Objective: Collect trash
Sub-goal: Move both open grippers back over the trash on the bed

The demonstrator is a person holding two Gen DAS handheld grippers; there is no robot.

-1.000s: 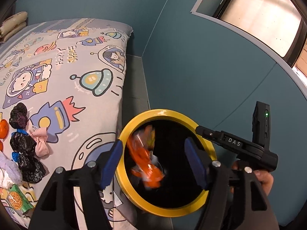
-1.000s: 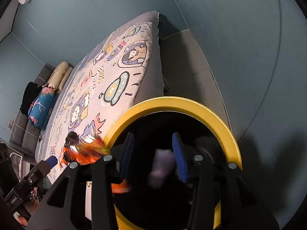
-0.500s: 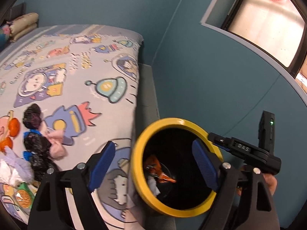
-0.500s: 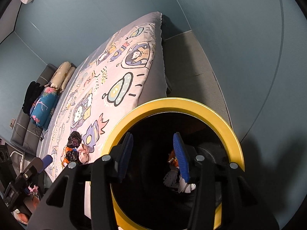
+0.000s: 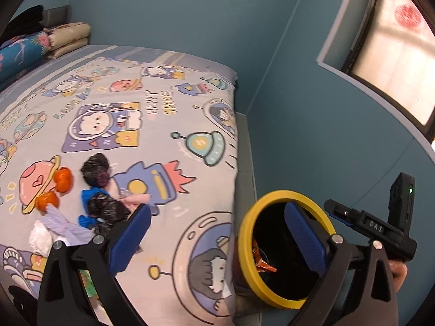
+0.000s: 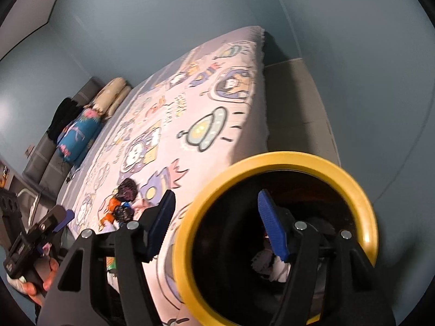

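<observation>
Since wrappers dropped into the bin [image 5: 246, 247], both jaws have opened, empty.

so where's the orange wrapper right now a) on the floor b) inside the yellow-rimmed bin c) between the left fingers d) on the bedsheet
b: the crumpled orange wrapper lies down inside the black yellow-rimmed bin, and nothing sits between the open left gripper's fingers.

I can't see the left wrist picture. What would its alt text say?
Open, empty blue-padded tongs frame a cartoon space bedsheet and a yellow-rimmed black bin beside the bed. Black bags, oranges and wrappers lie on the sheet.
</observation>
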